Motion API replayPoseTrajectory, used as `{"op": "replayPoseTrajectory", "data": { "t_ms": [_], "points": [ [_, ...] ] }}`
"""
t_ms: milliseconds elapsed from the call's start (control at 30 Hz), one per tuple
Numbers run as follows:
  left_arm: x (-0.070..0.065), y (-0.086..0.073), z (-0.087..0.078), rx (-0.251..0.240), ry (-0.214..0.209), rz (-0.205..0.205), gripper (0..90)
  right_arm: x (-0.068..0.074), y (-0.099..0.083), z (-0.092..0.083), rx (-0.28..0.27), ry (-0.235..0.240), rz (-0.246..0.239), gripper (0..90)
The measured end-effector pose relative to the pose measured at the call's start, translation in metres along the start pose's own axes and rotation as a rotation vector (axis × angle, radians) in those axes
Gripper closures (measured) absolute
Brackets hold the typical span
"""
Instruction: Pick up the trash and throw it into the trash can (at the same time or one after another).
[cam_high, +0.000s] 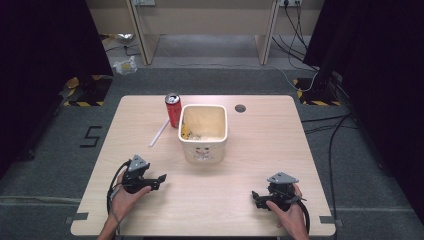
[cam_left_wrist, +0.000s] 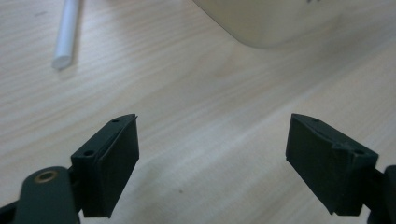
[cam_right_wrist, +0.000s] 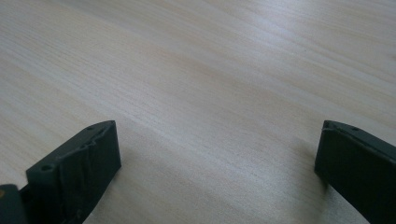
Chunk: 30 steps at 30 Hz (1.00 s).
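The left claw (cam_high: 161, 178) sits low over the near-left part of the surface (cam_high: 260, 150), held in the left hand (cam_high: 125, 197), its jaws spread wide with nothing between them. In the left gripper view the left claw (cam_left_wrist: 212, 154) frames bare wood, with the rounded base of the tub (cam_left_wrist: 275, 21) ahead to the right and the near end of the straw (cam_left_wrist: 67, 32) ahead to the left, both well apart from the jaws.

The right claw (cam_high: 255, 196) rests near the front-right of the surface, gripped by the right hand (cam_high: 289, 212), pointing toward the middle. Its jaws also stand wide apart and empty; in the right gripper view the right claw (cam_right_wrist: 217, 163) has open wood grain stretching away in front of it.

The cream tub (cam_high: 203, 132) stands upright in the middle of the surface, toward the far half, with pale scraps inside. The red can (cam_high: 173, 110) stands upright just beside its far-left corner; whether they touch I cannot tell. The white straw (cam_high: 159, 133) lies flat on a slant left of the tub, near the can's foot. A dark round hole (cam_high: 240, 108) is set in the surface near the far edge, right of the tub.

A broad band of bare wood runs between the two claws and along the front edge. The right half beyond the tub is bare out to the right edge. Both hands are close to the near edge.
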<state>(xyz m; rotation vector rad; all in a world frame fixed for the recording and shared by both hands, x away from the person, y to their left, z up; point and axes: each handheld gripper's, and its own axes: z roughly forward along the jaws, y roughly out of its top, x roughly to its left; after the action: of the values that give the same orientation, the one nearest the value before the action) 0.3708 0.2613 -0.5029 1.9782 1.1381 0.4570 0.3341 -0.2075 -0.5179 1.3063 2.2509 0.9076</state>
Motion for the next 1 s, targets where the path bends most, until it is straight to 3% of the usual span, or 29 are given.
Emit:
{"op": "replayPoseTrajectory", "data": {
  "t_ms": [400,1000],
  "points": [
    [0.023,0.036,0.012,-0.038,0.032,-0.032,18.0,0.000,0.000,0.000,0.001,0.002,-0.003,0.3],
    [0.042,0.068,0.032,-0.075,0.052,-0.067,18.0,-0.001,0.001,0.001,0.001,0.003,-0.006,0.3]
  ]
}}
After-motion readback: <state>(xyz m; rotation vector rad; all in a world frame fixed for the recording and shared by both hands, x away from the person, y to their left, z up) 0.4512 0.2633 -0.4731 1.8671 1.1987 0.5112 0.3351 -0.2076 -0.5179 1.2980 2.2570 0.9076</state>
